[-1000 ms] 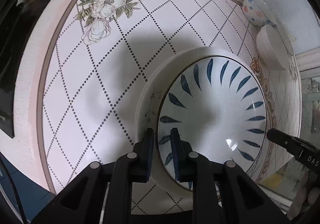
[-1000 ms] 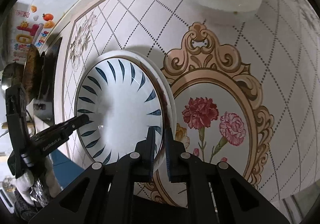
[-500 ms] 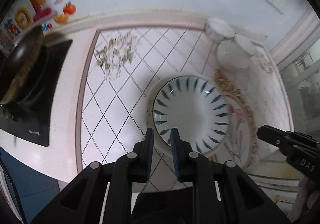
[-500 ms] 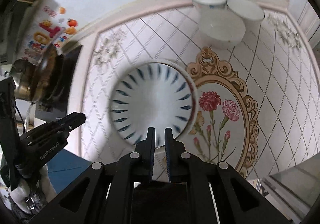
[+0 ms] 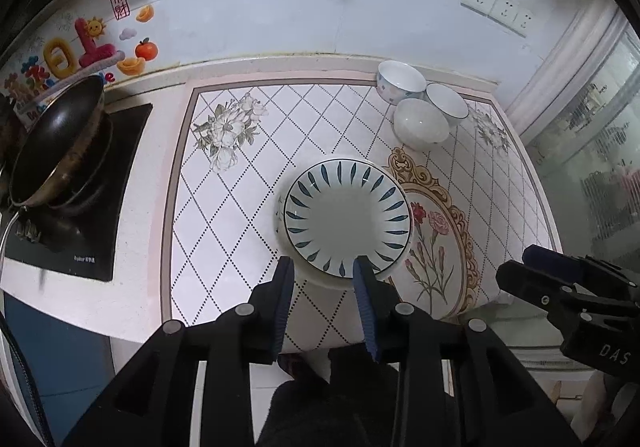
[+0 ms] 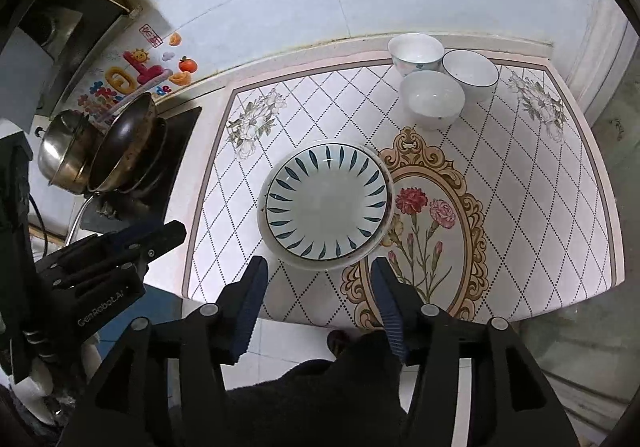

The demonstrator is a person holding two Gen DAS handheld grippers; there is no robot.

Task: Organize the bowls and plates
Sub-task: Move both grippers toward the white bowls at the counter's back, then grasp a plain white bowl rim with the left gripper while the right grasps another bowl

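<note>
The right gripper (image 6: 320,267), jaws apart and empty, hovers near the blue-leaf plate (image 6: 325,203) stacked on a white plate (image 6: 267,235), three bowls (image 6: 433,99) far right.

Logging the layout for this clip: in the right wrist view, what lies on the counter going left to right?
Steel pot → dark wok → blue-leaf plate on a white plate → red and pink flower print on the counter mat. The three bowls at the back overlap, so I leave them out.
</note>
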